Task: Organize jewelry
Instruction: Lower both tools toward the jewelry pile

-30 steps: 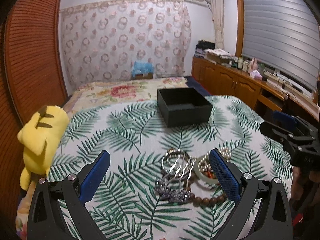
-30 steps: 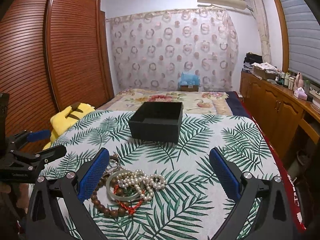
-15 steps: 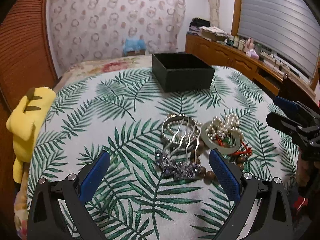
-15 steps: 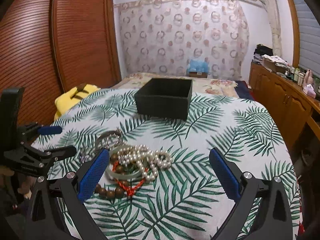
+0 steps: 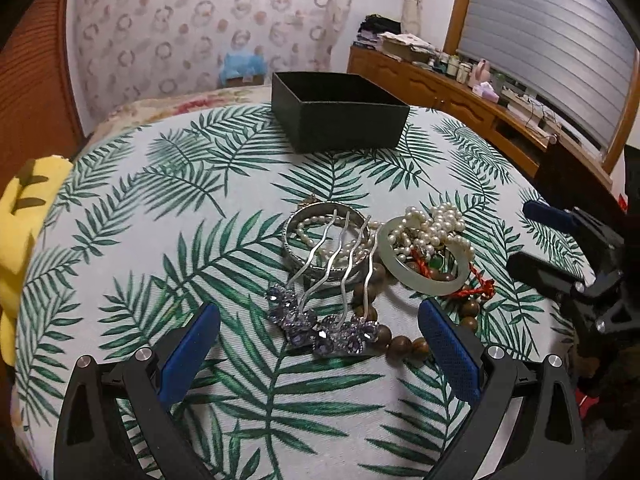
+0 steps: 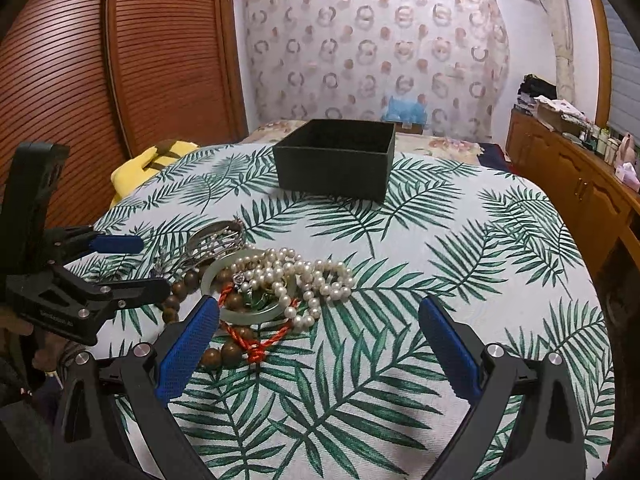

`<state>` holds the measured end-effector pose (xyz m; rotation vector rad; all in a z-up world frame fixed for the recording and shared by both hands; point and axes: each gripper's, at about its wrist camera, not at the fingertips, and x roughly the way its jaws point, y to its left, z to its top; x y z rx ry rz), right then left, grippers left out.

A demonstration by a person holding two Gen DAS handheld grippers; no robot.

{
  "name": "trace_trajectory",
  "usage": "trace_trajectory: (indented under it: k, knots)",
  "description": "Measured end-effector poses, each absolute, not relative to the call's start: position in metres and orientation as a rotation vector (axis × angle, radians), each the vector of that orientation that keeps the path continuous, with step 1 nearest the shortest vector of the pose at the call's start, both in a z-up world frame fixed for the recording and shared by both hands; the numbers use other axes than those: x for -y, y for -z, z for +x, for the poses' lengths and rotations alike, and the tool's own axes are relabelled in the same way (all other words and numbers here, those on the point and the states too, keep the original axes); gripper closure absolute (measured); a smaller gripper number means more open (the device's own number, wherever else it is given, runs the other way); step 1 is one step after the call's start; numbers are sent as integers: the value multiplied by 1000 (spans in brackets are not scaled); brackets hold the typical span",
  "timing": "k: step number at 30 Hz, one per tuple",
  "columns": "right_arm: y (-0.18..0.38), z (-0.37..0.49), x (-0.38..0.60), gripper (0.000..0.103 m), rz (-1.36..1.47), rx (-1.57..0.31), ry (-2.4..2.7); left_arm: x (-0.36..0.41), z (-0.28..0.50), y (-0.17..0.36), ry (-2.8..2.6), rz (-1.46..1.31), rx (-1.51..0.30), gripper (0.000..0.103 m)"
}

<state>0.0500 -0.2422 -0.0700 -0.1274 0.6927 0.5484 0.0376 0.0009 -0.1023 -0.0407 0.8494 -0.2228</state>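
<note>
- The left gripper [image 5: 318, 338] hangs low over the leaf-print cloth [image 5: 160, 240] with its jaws spread wide and nothing between them; the hair comb [image 5: 324, 304], with its purple crystal head and wavy silver prongs, lies right ahead between the blue pads.
- The right gripper [image 6: 320, 332] is likewise wide open and empty, with the pearl strand [image 6: 296, 276] at about 11 o'clock from its midpoint.
- The jewelry sits in one tangled heap: the comb's prongs rest across the silver bangle [image 5: 320, 240], the jade ring [image 5: 424, 256] lies at 2 o'clock from the comb, and wooden beads [image 5: 396, 344] touch the comb's head.
- The black box [image 5: 340, 116] stands open at 12 o'clock, well apart from the heap.
- Judgement: take the comb first — close on the crystal head, not the slippery prongs — and lift straight up so the prongs clear the bangle and pearls without dragging them.
</note>
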Motion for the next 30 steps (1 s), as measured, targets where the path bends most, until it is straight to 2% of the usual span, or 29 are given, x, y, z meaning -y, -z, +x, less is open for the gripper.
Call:
trace_trajectory:
  k: [3,5,7,9,10,12,17,22,30]
  knots:
    - [72,48,239,3,-137,-698,-559,0,42,108,239,-52,-878,19]
    - [73,48,238,3,-139,-701,-560,1,43,110,238,-46,-882,20]
    - [73,48,238,3,-137,-703,-559,2,43,109,232,-40,-882,26]
    - [73,48,239,3,-135,-705,-560,-1,41,108,229,-45,-878,44]
    - [73,48,239,3,-135,-708,-561,-3,40,107,238,-55,-877,47]
    - [73,48,238,3,-143,-708,-563,-8,39,107,246,-78,-877,47]
    - [75,48,233,13,-158,-728,-589,-15,28,101,221,-80,-839,47]
    - [72,46,222,30,-170,-746,-645,-23,18,93,194,-74,-801,47]
    - [69,46,202,45,-229,-750,-702,-35,8,90,170,-83,-777,47]
